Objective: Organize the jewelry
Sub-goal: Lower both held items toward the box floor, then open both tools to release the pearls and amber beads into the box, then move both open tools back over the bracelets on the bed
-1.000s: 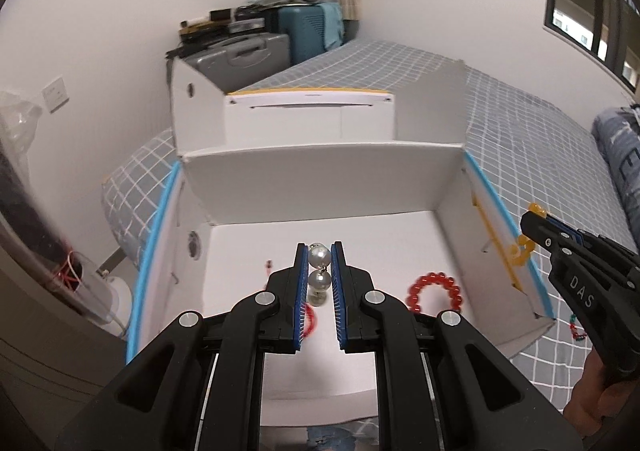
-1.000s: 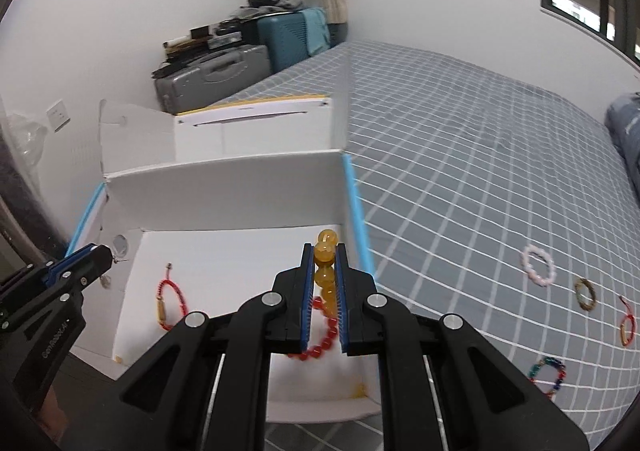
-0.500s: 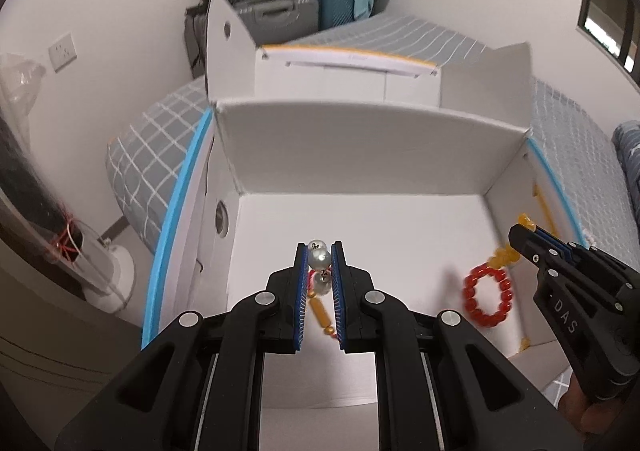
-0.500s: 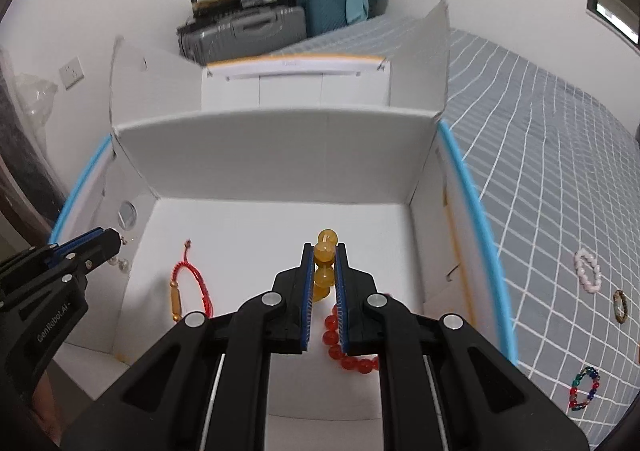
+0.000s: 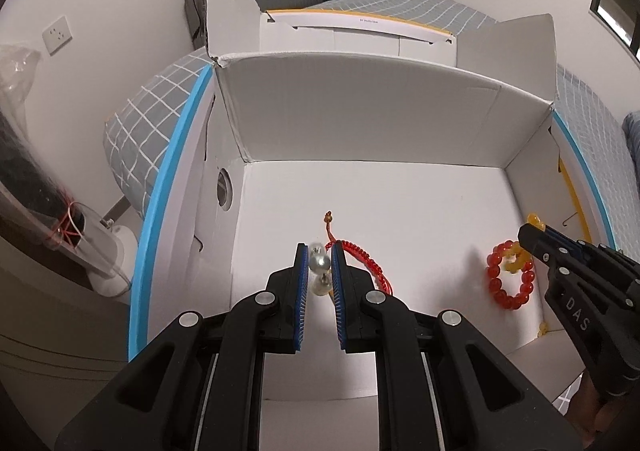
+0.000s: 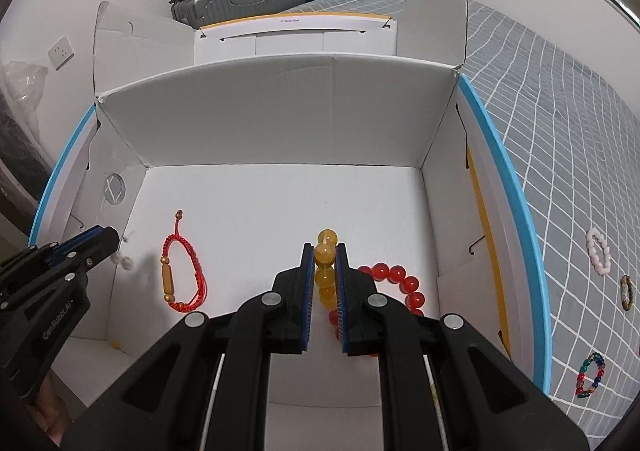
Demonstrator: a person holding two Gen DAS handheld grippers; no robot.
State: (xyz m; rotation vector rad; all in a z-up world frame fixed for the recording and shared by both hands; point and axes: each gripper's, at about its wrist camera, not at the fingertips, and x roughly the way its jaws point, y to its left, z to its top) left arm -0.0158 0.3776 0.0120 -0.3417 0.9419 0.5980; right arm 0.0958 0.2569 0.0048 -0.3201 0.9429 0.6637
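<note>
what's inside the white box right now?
On the white box floor: red cord bracelet and red bead bracelet, partly hidden by the right gripper. Both grippers hang inside it: yellow bead strand right, pearl strand in left gripper.

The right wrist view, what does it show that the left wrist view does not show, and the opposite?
Only the right wrist view shows four bracelets on the bedspread: pink, brown, multicoloured; the fourth is cut off.

Only the left wrist view shows the pearl bracelet clearly, clamped in the left hand-held gripper.

Both show the white box, the red cord bracelet, the red bead bracelet and the right hand-held gripper shut on yellow beads.
</note>
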